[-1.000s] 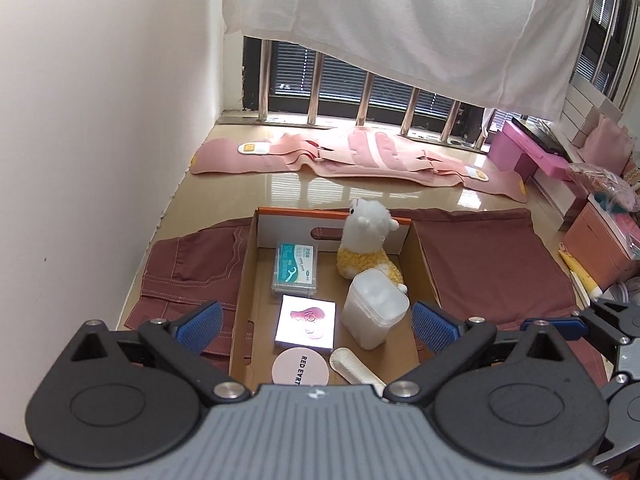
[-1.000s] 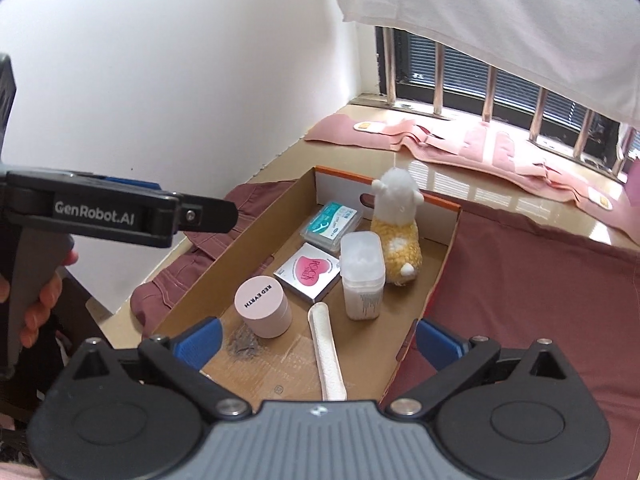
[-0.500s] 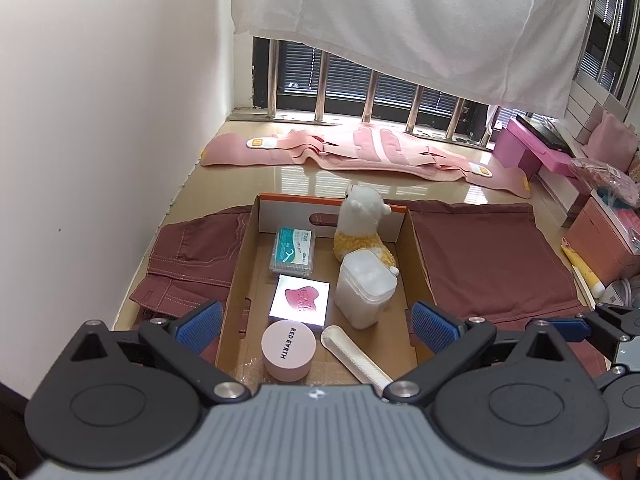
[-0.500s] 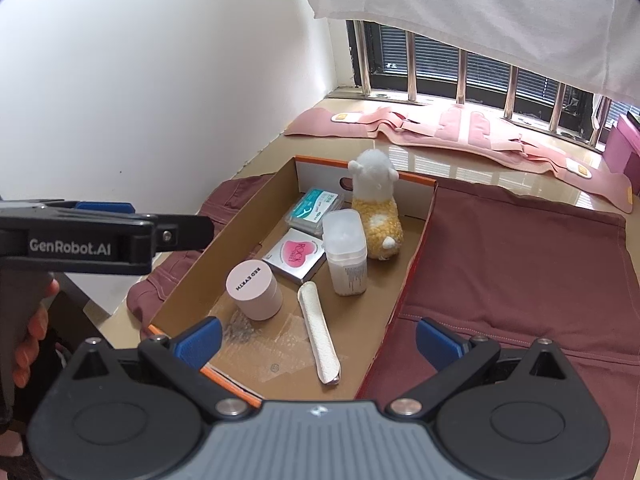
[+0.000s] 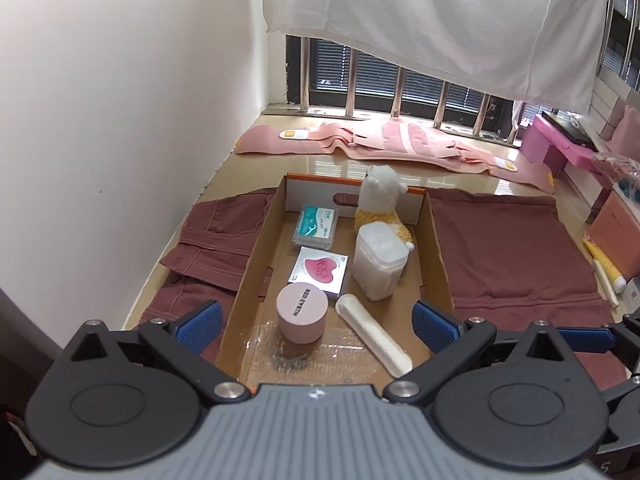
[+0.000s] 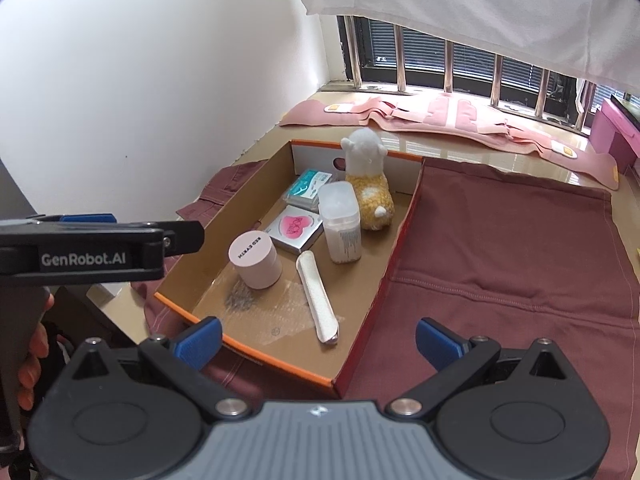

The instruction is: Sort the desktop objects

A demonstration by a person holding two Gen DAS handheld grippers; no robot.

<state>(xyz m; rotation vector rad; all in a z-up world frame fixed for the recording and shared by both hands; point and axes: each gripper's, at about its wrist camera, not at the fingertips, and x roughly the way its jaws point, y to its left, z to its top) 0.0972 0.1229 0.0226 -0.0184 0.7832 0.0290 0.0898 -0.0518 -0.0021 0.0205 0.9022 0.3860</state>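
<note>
Here, left gripper [image 5: 316, 323] with blue-padded fingers [image 5: 199, 320] spread wide, nothing between them, hovering above the near end of the open cardboard box [image 5: 435, 256]. Right gripper [image 6: 318, 340] likewise spread wide and empty, hanging over the near orange-edged rim of the box, near its right corner. Seen side-on at the left of the right wrist view: the left gripper, gripped by a hand [image 6: 34, 344].

Inside the box, nearest the fingers: a pink round jar [image 5: 303, 313] standing upright on a patch of clear bubble wrap [image 5: 340, 350], beside a white flat sleeve-like item [image 5: 374, 334] lying diagonally. Further in: a square card with a pink heart [image 5: 319, 270] lying flat, just beside an upright translucent cotton-swab container [image 5: 378, 262]. Beyond those: a teal-labelled clear case [image 5: 316, 227] lying flat and a white-and-yellow plush alpaca [image 5: 382, 206] standing against the far wall of the box.

Under and around the box: maroon cloth [image 6: 508, 248] spread over the surface. Further back, below the barred window: a pink padded wrap [image 5: 400, 146]. Overhead: a white hanging sheet [image 5: 432, 20].
</note>
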